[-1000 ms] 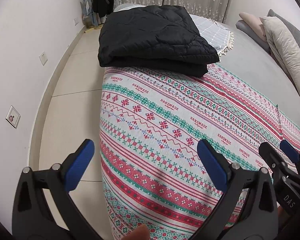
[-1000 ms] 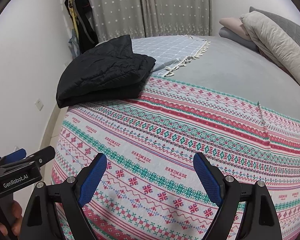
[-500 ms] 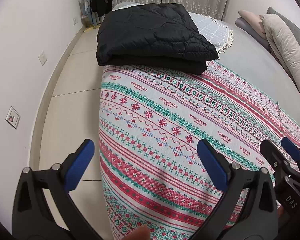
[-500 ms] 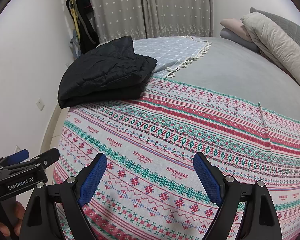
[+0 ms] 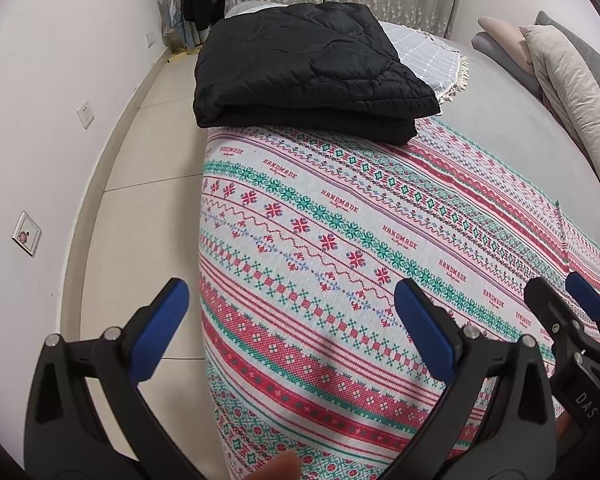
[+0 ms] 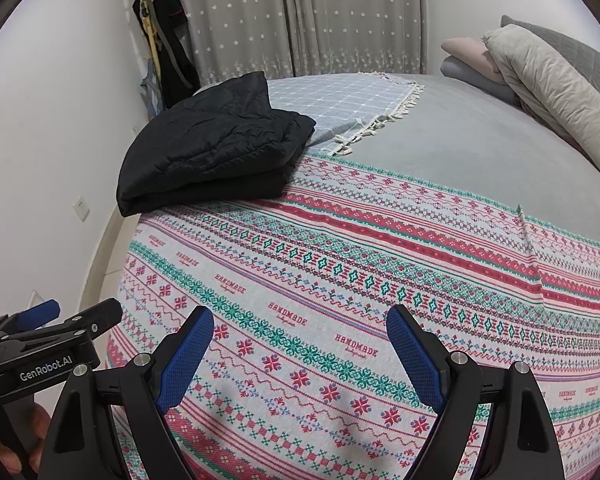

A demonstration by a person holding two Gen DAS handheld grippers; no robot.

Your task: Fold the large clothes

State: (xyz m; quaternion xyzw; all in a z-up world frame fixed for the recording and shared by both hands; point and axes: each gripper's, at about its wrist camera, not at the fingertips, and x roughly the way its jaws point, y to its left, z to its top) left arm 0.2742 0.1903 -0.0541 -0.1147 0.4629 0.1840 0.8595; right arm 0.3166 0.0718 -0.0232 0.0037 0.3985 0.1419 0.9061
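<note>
Left wrist view: fisheye camera set behind the left gripper (image 5: pixel 290 312), looking forward and steeply down along its fingers from the bed's near left corner, close above the patterned blanket (image 5: pixel 340 248); the floor (image 5: pixel 140 208) and left wall fill its left side. Right wrist view: camera behind the right gripper (image 6: pixel 300 340), just right of the first, tilted less steeply, facing across the bed toward the curtains (image 6: pixel 300 16). Shared field: the blanket, the folded black jacket (image 6: pixel 216 148) at the far left edge, the pillows (image 6: pixel 548 92) at right. Each view catches the other gripper at its inner edge
</note>
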